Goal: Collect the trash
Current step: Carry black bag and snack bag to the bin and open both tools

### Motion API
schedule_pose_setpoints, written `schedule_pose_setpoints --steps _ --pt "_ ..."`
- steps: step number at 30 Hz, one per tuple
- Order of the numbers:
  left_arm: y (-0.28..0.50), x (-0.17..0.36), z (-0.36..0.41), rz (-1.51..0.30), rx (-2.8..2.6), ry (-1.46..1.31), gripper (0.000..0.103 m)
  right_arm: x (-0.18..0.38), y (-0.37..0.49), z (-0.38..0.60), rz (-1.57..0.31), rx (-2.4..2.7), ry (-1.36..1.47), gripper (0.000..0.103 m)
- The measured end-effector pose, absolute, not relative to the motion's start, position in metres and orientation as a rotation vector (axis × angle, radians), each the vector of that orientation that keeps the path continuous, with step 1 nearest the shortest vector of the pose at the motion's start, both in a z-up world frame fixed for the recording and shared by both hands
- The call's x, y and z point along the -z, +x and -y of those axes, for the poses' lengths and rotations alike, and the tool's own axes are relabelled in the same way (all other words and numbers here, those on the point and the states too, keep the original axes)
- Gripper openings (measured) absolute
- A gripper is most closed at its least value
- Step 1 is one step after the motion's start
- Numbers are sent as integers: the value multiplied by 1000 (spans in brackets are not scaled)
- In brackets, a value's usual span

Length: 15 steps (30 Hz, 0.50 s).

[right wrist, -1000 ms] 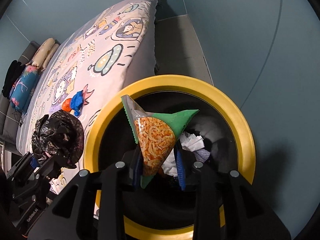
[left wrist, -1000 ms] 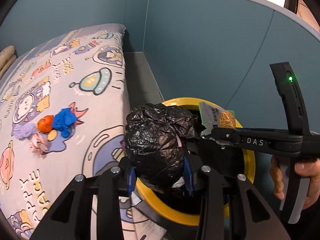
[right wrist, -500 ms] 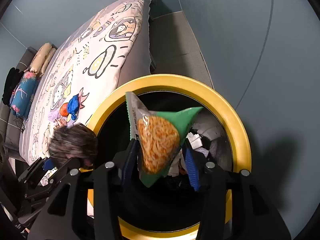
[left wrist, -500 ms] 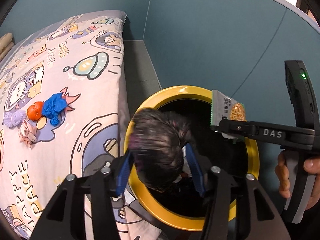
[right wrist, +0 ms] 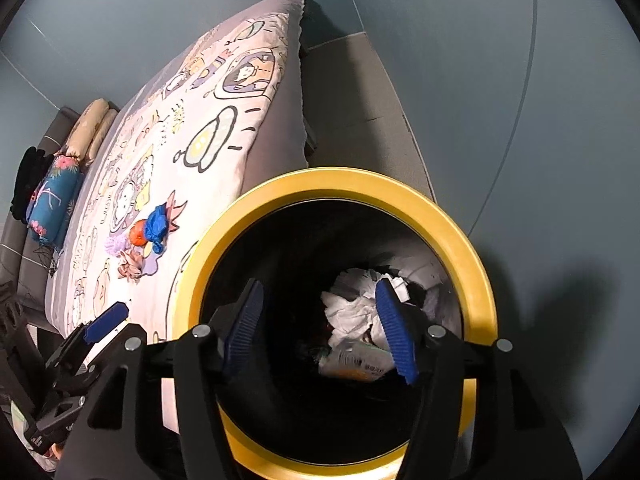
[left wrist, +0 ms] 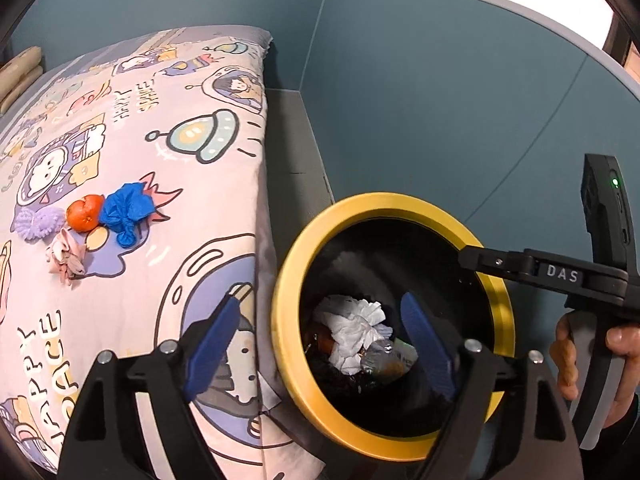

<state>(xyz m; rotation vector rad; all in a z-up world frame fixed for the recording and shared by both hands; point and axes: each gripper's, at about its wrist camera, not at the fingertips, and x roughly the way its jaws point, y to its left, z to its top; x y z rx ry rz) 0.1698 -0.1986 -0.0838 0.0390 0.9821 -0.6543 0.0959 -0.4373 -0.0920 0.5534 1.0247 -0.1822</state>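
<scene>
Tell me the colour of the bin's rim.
Yellow; the bin itself is black inside. The right wrist view shows it best.

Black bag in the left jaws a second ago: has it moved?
Yes. It has left the opening left gripper, whose jaws now hold nothing, and dropped past the yellow rim into the bin, where it is hard to pick out.

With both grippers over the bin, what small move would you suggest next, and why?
Probably swing the left gripper toward the blue crumpled bag on the bed: both grippers' jaws are opening with nothing between them, and litter remains beside the yellow-rimmed bin.
</scene>
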Motion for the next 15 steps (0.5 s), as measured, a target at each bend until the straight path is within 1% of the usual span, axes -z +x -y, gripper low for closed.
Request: schedule_pose_setpoints --steps 10,15 --pt "187 83 167 -979 589 -24 85 80 107 421 -998 121 537 64" --pt "194 86 150 -978 548 -39 86 77 118 404 -1009 81 499 65"
